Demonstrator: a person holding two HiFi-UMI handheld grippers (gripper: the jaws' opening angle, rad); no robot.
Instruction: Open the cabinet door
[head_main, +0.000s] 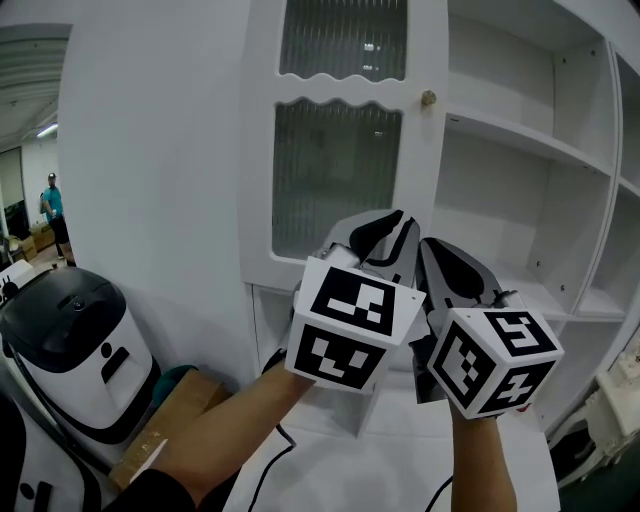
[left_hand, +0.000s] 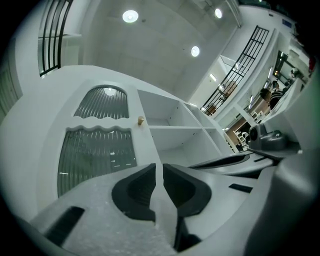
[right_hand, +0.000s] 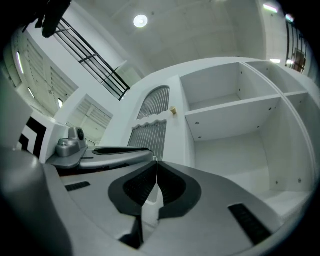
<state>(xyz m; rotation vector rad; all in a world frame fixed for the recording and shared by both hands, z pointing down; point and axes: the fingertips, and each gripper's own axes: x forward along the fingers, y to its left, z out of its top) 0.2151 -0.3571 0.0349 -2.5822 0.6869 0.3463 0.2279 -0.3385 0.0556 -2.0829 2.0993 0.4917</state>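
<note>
Faces a tall white cabinet (head_main: 520, 150), bare shelves at right, its white ribbed-glass door (head_main: 340, 180) at left, a small round brass knob (head_main: 428, 98) on the door's right edge. Holds the left tool (left_hand: 159, 167) narrowly parted on nothing and the right tool (right_hand: 156, 165) pinched together, empty, both below the knob and apart from it.

Smooth painted cabinet door (head_main: 424, 190), ribbed glass pane (head_main: 335, 180)

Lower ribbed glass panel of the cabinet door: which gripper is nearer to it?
Left. The left gripper is in front of the panel's lower right corner; the right gripper is further right, below the knob, before the open shelves.
</note>
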